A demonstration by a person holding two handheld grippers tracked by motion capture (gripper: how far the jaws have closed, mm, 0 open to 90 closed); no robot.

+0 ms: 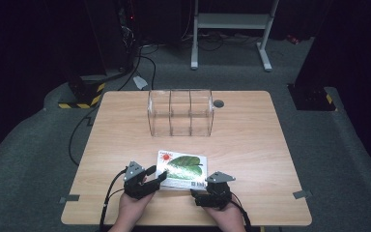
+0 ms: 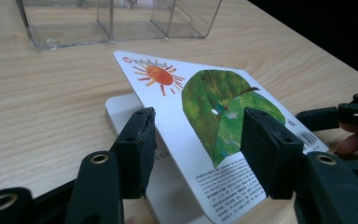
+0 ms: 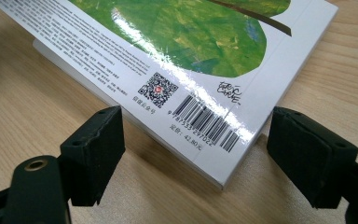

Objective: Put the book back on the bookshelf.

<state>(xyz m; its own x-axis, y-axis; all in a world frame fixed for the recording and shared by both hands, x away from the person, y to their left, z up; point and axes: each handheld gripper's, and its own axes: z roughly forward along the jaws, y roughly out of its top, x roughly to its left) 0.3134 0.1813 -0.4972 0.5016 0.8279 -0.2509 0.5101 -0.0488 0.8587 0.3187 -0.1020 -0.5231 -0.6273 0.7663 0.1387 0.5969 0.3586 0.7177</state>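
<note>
Glossy picture book [image 1: 182, 169] lies back cover up on the near middle of the light wood-grain desk [image 1: 251, 130], between the two grippers. Cover is white and shiny, with a big painted green leaf, an orange sun, small print, a QR code and a barcode; glare streaks cross it in the right gripper view. In the left gripper view the back cover is lifted and tilted, white pages flat beneath it. Left gripper [image 2: 196, 135]: black blocky jaws set wide, straddling the book's raised cover, one pad close to its edge; whether it touches, cannot tell. Right gripper [image 3: 193, 156]: matte black jaws spread wide, just short of the book's barcode corner [image 3: 214, 130], gripping nothing. Behind the book, well apart, stands a clear rigid plastic organizer [image 1: 180, 112], box-shaped with rounded corners, split by dividers into three compartments. Small round grey grommet [image 1: 218, 103] sits in the desk beside it.
</note>
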